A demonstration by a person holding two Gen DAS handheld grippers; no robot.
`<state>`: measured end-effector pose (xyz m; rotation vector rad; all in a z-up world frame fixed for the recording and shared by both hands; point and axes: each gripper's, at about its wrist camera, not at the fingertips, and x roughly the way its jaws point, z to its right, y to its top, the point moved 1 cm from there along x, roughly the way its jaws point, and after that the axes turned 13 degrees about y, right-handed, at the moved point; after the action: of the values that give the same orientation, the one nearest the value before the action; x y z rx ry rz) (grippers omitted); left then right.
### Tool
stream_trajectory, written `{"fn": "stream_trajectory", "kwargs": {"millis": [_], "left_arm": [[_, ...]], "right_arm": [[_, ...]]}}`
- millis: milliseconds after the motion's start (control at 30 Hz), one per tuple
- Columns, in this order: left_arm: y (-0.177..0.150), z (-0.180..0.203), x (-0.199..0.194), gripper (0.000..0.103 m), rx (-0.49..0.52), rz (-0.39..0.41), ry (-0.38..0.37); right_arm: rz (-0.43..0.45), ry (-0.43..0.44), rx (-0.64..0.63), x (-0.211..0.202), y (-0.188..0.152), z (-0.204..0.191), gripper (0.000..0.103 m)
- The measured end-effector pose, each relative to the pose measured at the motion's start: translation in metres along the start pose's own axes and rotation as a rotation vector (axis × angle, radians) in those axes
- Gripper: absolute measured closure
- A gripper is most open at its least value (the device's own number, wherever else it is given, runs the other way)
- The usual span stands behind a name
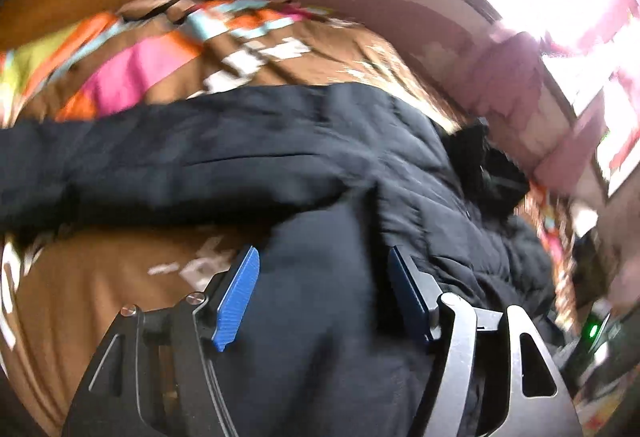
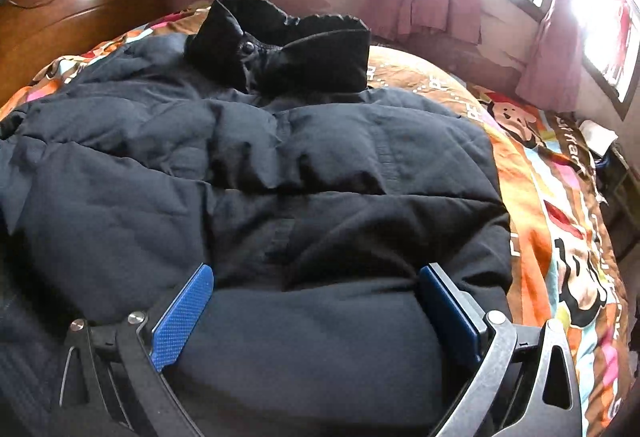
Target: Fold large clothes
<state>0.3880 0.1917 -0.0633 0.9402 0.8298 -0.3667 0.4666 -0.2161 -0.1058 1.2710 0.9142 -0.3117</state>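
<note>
Two blue pads of the left gripper (image 1: 322, 287) stand apart over the dark padded jacket (image 1: 248, 157), spread on the patterned bedcover (image 1: 132, 69); from the right wrist, the right gripper (image 2: 316, 311) gapes wide, jacket (image 2: 248, 173) bulk between its pads, unclamped
</note>
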Motion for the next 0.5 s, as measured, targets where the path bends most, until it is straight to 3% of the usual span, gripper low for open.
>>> {"fn": "stream_trajectory", "kwargs": {"millis": [133,233,400,500], "left_arm": [[0.008,-0.07,0.004,0.042,-0.162,-0.069,0.003],[0.014,-0.123,0.006,0.042,-0.302,-0.075,0.025],[0.026,-0.182,0.007,0.042,-0.492,-0.049,0.1],[0.03,-0.21,0.018,0.042,-0.612,-0.086,0.083]], "right_arm": [[0.082,0.079,-0.001,-0.021,0.002,-0.017,0.0],[0.107,0.124,-0.04,-0.025,0.013,-0.036,0.0],[0.109,0.261,-0.031,-0.001,0.058,-0.077,0.0],[0.1,0.344,-0.008,0.021,0.085,-0.101,0.0]]}}
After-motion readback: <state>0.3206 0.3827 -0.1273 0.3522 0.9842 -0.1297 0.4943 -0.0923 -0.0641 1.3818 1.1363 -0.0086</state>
